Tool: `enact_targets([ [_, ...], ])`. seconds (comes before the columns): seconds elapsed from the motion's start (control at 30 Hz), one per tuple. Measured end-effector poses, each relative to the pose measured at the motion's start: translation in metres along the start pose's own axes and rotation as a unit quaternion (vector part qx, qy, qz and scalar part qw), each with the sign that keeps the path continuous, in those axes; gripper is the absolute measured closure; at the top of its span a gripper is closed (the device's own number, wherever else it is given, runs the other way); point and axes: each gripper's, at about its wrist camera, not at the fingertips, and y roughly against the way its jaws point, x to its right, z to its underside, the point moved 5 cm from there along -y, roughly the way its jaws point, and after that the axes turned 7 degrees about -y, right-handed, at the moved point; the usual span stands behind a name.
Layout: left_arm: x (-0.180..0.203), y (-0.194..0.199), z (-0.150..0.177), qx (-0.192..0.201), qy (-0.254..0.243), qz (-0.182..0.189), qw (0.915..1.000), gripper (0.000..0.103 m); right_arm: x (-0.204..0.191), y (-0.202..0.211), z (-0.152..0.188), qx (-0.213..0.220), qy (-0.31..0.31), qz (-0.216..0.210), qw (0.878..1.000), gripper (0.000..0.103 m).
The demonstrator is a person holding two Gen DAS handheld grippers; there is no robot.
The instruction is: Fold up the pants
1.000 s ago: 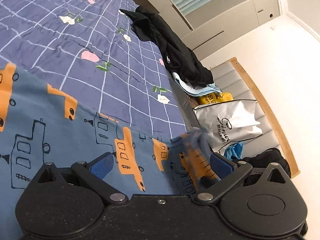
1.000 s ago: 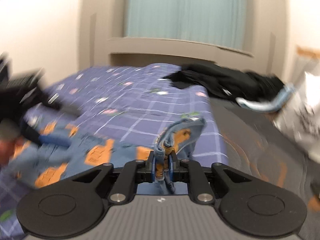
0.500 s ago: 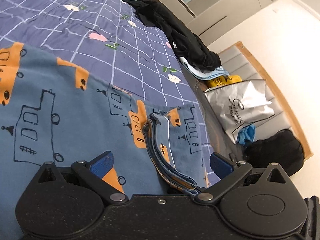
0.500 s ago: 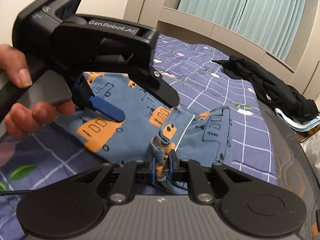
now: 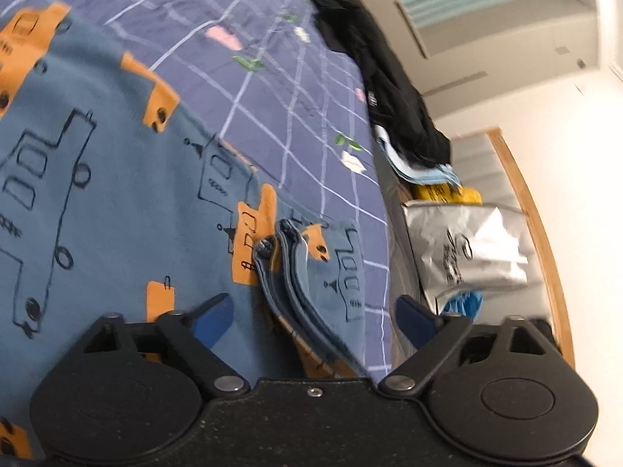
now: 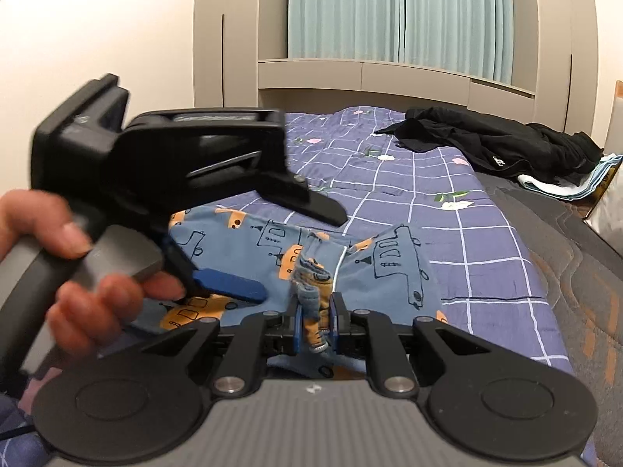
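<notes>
Low over the pants (image 5: 117,202), left gripper (image 5: 311,317) gapes; right gripper (image 6: 314,321) pinches their bunched hem.

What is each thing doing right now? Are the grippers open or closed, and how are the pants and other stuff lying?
Left gripper: open, holding nothing.
Right gripper: shut on a bunched edge of the pants.
Pants: spread on the bed, one part folded over.
Black clothes: crumpled in a heap on the bed.
Silver bag: standing beside the bed, crinkled.
Curtains: drawn shut.
</notes>
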Motion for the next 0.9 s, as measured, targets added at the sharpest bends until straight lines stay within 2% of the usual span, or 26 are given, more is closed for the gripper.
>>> enact_targets([
  [0.07, -0.002, -0.003, -0.001, 0.001, 0.015, -0.018, 0.9997, 0.038, 0.000, 0.001, 0.000, -0.001, 0.001, 0.001, 1.000, 0.088],
  [0.13, -0.003, -0.005, -0.002, 0.006, 0.020, -0.032, 0.9993, 0.049, 0.000, 0.002, 0.001, -0.002, 0.004, 0.002, 1.000, 0.088],
  [0.33, 0.003, -0.004, -0.003, 0.020, 0.018, -0.034, 0.9991, 0.061, -0.004, -0.005, 0.001, -0.006, 0.020, 0.012, 1.000, 0.088],
  [0.4, 0.005, -0.001, -0.004, 0.026, 0.010, -0.037, 0.9990, 0.067, -0.008, -0.005, 0.001, -0.005, 0.027, 0.016, 0.999, 0.088],
  [0.53, 0.008, 0.004, -0.006, 0.031, -0.005, -0.039, 0.9987, 0.089, -0.012, -0.001, 0.000, 0.000, 0.023, 0.016, 1.000, 0.088],
  [0.7, 0.009, 0.020, -0.010, 0.045, -0.016, -0.033, 0.9983, 0.090, -0.022, 0.003, -0.005, 0.006, 0.018, 0.008, 1.000, 0.088],
  [0.9, 0.010, 0.053, -0.023, 0.072, -0.056, -0.043, 0.9949, 0.091, -0.043, 0.004, -0.015, 0.017, 0.011, -0.012, 1.000, 0.087],
])
